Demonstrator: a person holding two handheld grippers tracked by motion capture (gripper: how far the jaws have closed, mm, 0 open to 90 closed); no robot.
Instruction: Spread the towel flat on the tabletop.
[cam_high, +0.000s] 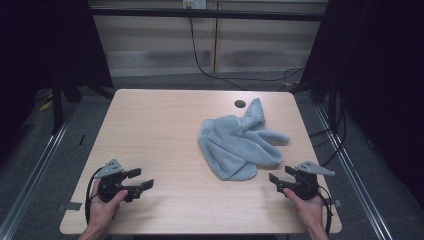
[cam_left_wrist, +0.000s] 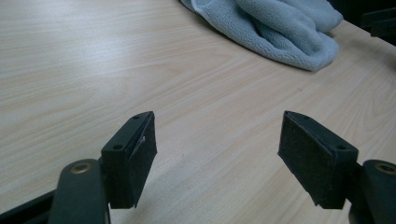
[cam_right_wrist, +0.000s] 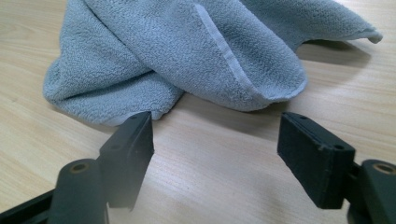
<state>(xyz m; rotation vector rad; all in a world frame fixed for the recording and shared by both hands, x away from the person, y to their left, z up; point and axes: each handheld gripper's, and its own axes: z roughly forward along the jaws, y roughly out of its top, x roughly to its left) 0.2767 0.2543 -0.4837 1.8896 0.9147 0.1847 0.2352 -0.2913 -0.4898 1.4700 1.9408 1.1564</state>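
Lying crumpled and untouched, the grey towel (cam_high: 240, 145) sits on the worktop (cam_high: 160, 130), just this side of the dark round hole (cam_high: 240, 104). Nothing has been grasped yet (the straightening or folding looks wholly ahead). Right tongs (cam_high: 280, 176) wait just beside the towel's near edge, jaws spread wide and empty; left tongs (cam_high: 140, 178) rest well apart from the towel, equally agape.
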